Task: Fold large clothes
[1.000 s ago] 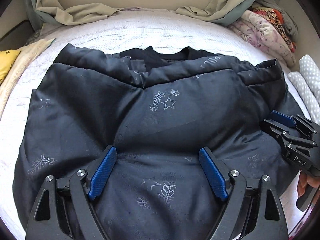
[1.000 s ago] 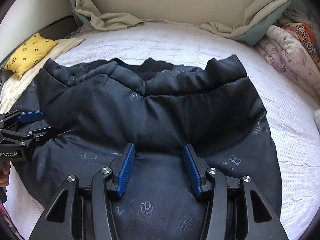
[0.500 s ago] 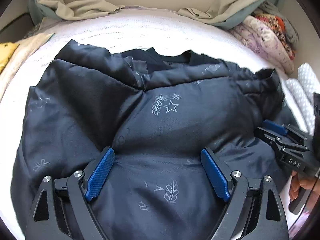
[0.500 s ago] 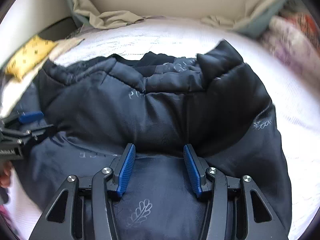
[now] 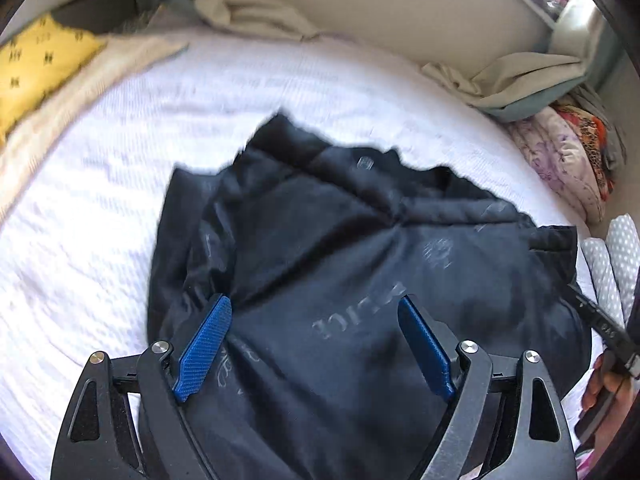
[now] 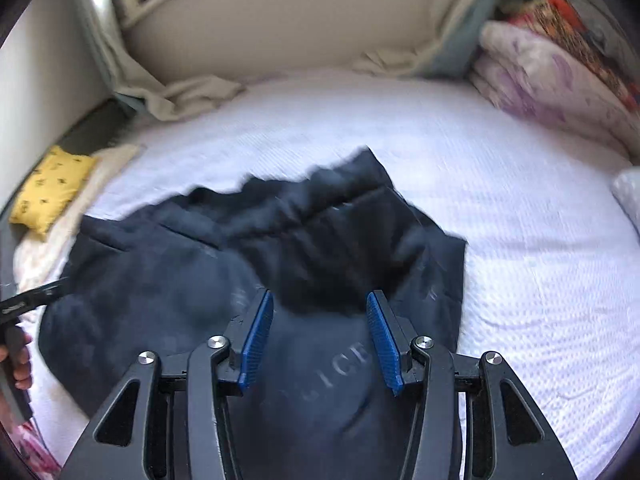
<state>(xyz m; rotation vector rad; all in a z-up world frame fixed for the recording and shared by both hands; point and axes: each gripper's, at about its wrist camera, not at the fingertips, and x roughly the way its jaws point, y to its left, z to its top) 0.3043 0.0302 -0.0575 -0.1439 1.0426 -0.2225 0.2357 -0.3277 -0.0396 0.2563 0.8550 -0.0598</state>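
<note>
A dark navy padded jacket [image 5: 340,248] with pale printed letters lies bunched on the white bedspread [image 5: 100,240]. My left gripper [image 5: 312,344] has its jaws set wide and closing, with a thick bulge of the jacket's near part between the blue pads. My right gripper [image 6: 320,336] is narrower and also closing on a fold of the jacket [image 6: 160,288]. The jacket's far collar edge is rumpled and raised. Each gripper shows at the edge of the other's view, the right gripper [image 5: 600,328] and the left gripper [image 6: 28,300], each held by a hand [image 5: 600,380].
A yellow patterned pillow [image 6: 52,188] lies at the far left on a cream cloth. Beige sheets [image 5: 248,12] are heaped along the headboard. Folded floral quilts [image 6: 540,76] are stacked at the far right, with a dotted cloth [image 5: 616,256] beside them. White bedspread [image 6: 540,280] surrounds the jacket.
Both grippers have risen and rolled, dragging the jacket with them. It was spread wide and is now gathered narrower, with more bedspread showing on both sides.
</note>
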